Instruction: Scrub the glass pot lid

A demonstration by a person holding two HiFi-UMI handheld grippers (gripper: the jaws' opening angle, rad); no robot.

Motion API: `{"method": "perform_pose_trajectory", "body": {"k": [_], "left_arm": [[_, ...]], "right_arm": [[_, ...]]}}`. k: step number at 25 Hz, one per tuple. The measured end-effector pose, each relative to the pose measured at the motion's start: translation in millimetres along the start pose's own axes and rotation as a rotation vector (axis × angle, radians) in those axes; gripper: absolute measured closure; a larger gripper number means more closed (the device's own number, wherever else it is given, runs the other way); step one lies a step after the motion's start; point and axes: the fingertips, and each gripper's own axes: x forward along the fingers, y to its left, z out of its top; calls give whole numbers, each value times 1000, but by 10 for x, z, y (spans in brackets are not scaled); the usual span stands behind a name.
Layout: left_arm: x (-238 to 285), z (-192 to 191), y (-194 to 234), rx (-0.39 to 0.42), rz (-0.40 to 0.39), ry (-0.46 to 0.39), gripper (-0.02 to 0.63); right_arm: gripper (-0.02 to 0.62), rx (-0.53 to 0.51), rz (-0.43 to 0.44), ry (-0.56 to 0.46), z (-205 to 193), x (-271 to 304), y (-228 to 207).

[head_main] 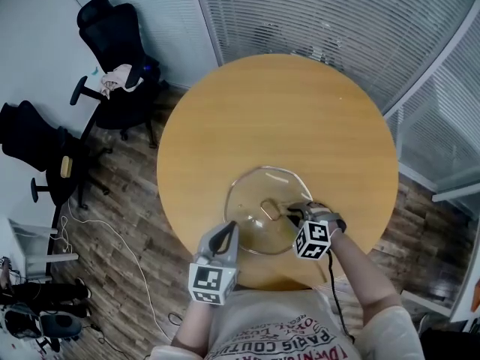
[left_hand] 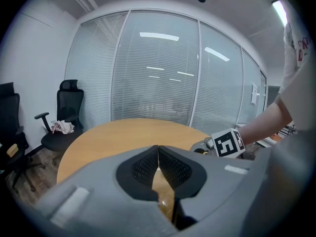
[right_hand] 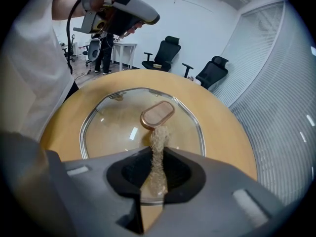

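A clear, metal-rimmed glass pot lid (head_main: 251,217) (right_hand: 111,130) lay flat on the round light-wood table (head_main: 285,111) (right_hand: 224,132) (left_hand: 113,137), in the lower centre of the head view, close to the table's near edge. Its flat oval bronze knob (head_main: 268,205) (right_hand: 157,113) sat at the lid's middle.

The right gripper (head_main: 295,214) (right_hand: 157,157) came in from the lower right of the head view. Its jaws were clamped on a strip of tan fibrous scrubbing pad (right_hand: 159,138). The pad stuck out past the jaw tips, and its far end met the near edge of the knob, over the glass.

The left gripper (head_main: 225,235) (left_hand: 158,151) (right_hand: 121,14) sat at the lid's lower-left rim in the head view. Its jaws were pressed together tip to tip, with nothing seen between the pads. Whether it touched the rim could not be told.

Two black office chairs (head_main: 112,51) stood on the wood-plank floor (head_main: 127,223) at the upper left of the head view. Slatted white blinds (head_main: 337,13) filled the upper right.
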Motion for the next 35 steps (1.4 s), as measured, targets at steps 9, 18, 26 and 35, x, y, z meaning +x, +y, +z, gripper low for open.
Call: {"method": "perform_pose_trajectory", "body": {"k": [9, 18, 26, 35], "left_arm": [[-71, 114, 136, 21, -128, 0, 598], [-92, 115, 359, 46, -230, 17, 598], [-162, 166, 415, 82, -308, 8, 598], [-291, 114, 478, 123, -369, 12, 598]], "right_arm": [[531, 170, -97, 96, 79, -69, 258], [531, 442, -234, 194, 225, -59, 452], [532, 715, -267, 196, 420, -45, 544], [532, 800, -291, 207, 713, 54, 580]]}}
